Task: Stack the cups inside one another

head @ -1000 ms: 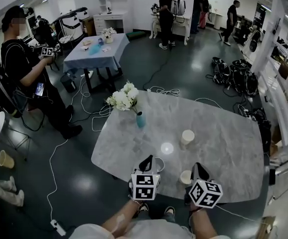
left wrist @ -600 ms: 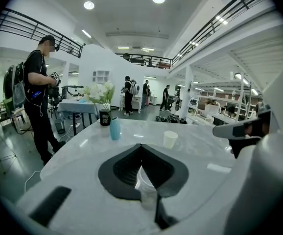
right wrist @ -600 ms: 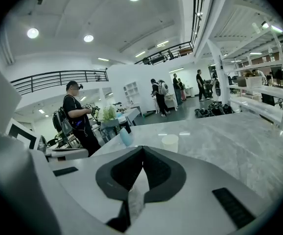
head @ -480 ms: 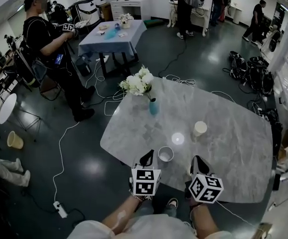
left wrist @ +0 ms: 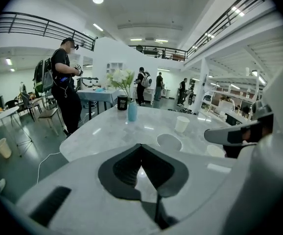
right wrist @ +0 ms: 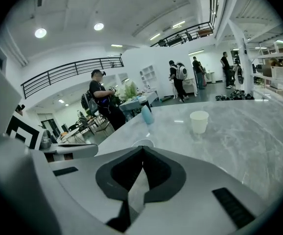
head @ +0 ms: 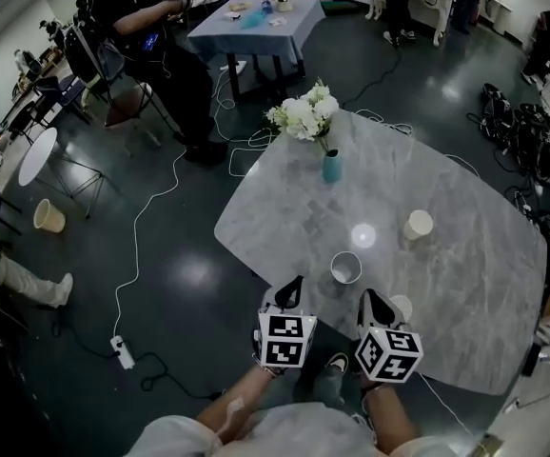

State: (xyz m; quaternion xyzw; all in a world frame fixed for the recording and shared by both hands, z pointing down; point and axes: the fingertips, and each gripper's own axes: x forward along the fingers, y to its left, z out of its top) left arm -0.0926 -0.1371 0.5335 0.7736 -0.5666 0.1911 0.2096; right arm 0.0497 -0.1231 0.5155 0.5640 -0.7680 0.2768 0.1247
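While my left gripper point(head: 288, 291) and right gripper point(head: 376, 303) hang closed and empty, the cups point(head: 418, 225) stand unstacked, all on my side of the blue vase point(head: 331, 167). Arriving shut, my jaws could topple the middle cup point(head: 345, 268) instead of gripping it.

You had bare worktop point(head: 280, 222) to pass left of the open cup point(head: 345, 268) just ahead, while the vase point(head: 331, 168) stood well beyond.
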